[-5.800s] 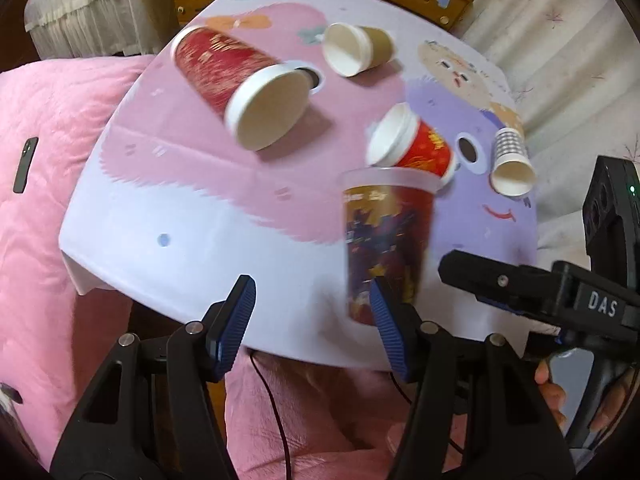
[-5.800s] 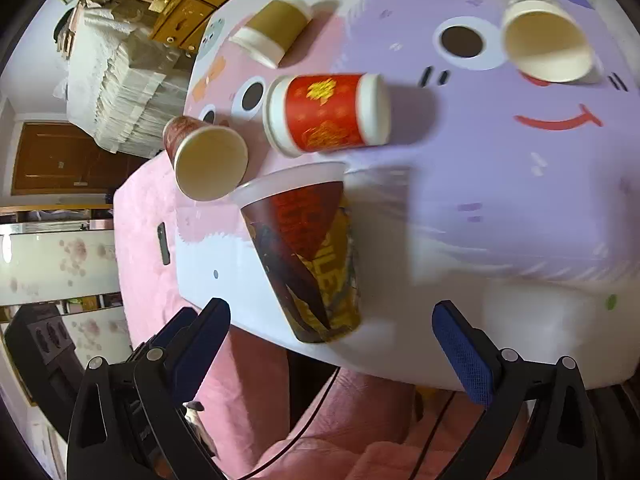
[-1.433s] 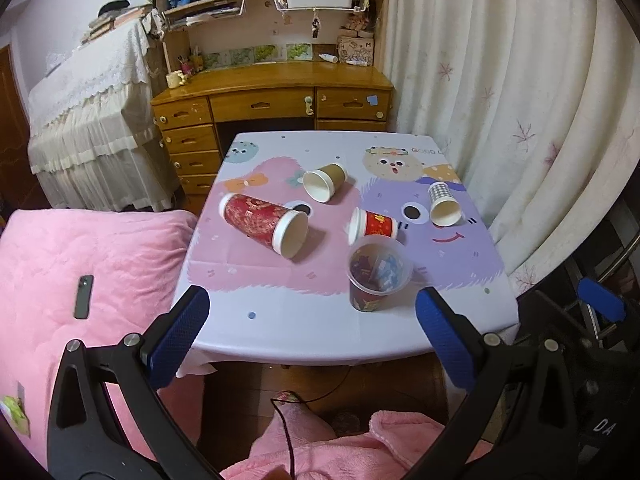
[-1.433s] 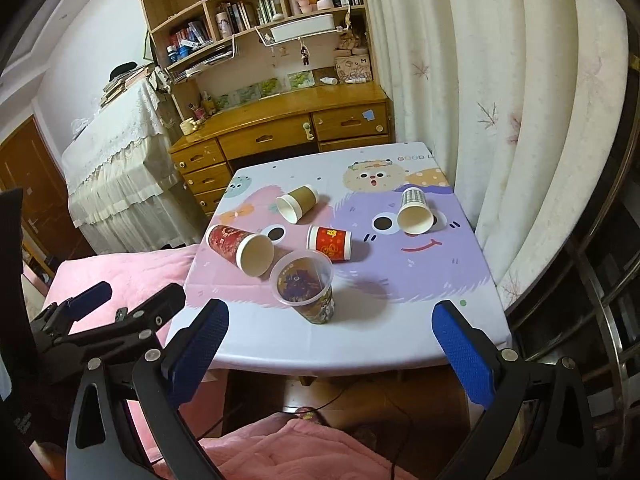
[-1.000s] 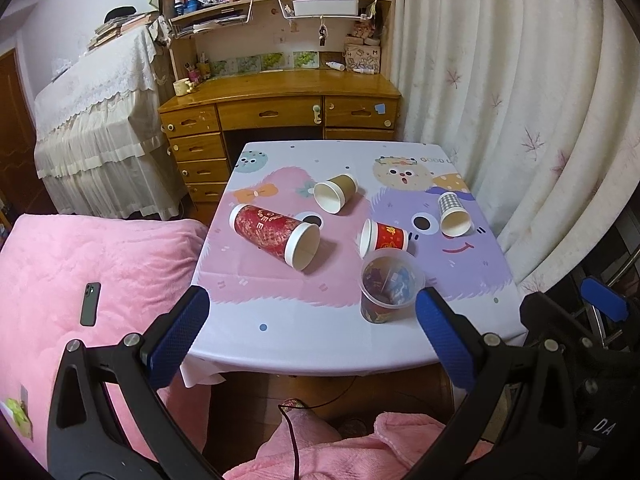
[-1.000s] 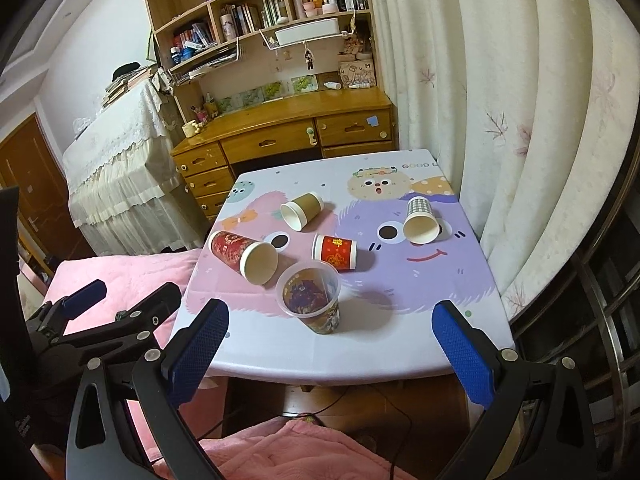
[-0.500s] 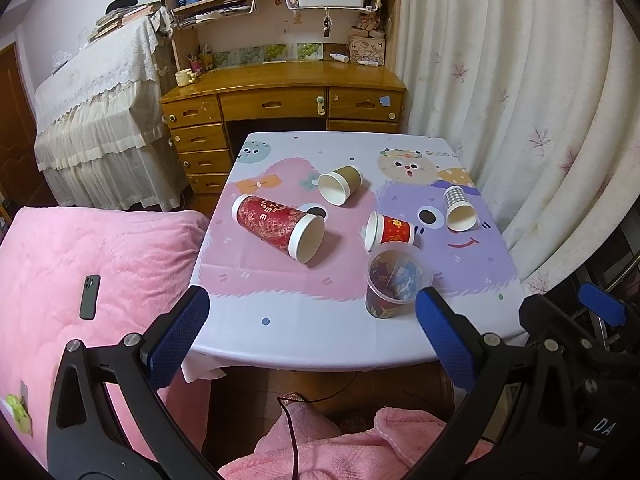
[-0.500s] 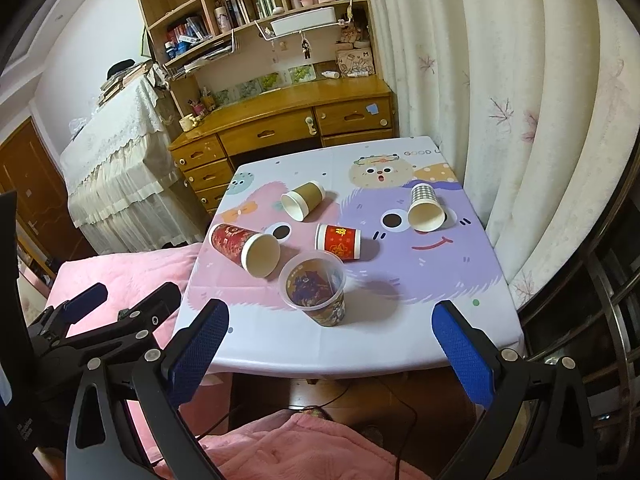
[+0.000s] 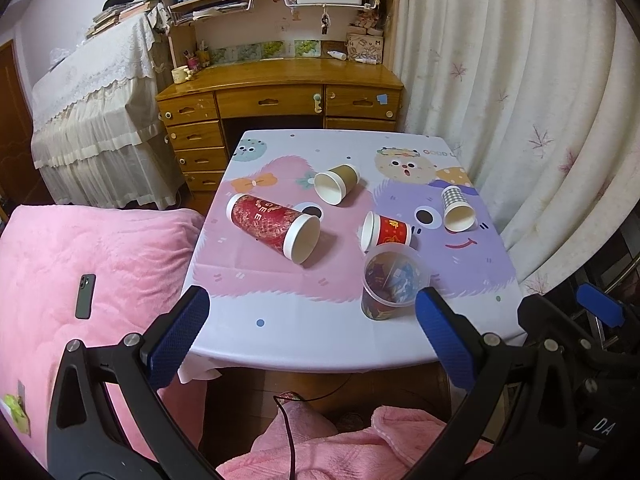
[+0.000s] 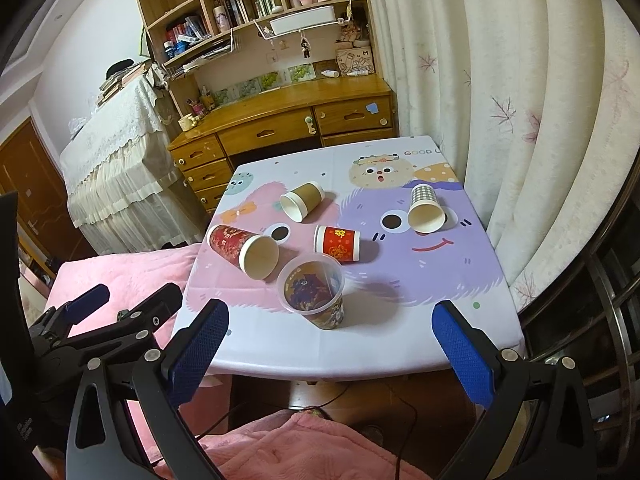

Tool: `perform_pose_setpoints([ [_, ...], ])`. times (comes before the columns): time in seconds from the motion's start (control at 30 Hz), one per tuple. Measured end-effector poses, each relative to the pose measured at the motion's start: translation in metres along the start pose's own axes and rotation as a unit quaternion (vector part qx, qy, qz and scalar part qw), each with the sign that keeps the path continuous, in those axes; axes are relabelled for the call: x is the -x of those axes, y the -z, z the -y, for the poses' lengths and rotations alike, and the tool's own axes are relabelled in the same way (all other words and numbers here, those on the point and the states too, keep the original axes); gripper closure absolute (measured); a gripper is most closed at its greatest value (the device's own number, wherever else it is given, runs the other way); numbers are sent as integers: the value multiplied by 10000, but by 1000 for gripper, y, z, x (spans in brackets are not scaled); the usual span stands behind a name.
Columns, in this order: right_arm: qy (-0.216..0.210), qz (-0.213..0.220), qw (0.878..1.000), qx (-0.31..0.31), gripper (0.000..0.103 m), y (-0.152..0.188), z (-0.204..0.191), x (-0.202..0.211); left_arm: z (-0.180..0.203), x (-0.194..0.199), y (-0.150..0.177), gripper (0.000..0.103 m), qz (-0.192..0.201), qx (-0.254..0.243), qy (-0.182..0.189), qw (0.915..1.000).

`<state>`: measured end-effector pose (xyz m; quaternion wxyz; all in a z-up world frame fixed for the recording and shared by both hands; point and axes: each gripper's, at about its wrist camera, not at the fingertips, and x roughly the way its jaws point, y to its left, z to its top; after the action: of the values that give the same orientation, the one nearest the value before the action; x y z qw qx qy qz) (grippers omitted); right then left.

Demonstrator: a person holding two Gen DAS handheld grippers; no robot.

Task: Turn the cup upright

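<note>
A clear plastic cup with a colourful print (image 9: 390,286) (image 10: 316,296) stands upright near the table's front edge. Several paper cups lie on their sides: a large red one (image 9: 274,226) (image 10: 242,252), a small red one (image 9: 386,232) (image 10: 338,243), a brown one (image 9: 336,182) (image 10: 302,200) and a checked one (image 9: 458,208) (image 10: 425,208). My left gripper (image 9: 312,338) and my right gripper (image 10: 328,348) are both open and empty, held back from the table's front edge.
The table (image 9: 304,320) carries a cartoon-print cloth. A pink bed (image 9: 80,264) with a phone (image 9: 85,295) lies to the left. A wooden desk (image 9: 280,96) stands behind and a curtain (image 9: 520,100) hangs to the right.
Both grippers were close over the upright printed cup earlier and have pulled back and up from the table. In the last second the view has drifted only slightly; the cups have not moved.
</note>
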<state>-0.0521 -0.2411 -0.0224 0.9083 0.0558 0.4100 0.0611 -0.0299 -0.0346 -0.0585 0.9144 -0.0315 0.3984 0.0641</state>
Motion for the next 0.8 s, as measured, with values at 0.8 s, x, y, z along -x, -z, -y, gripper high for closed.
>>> perform_pose_setpoints([
  [0.8, 13, -23, 10000, -12, 0, -1, 2, -1, 4, -7, -5, 1, -64, -17, 70, 10000],
])
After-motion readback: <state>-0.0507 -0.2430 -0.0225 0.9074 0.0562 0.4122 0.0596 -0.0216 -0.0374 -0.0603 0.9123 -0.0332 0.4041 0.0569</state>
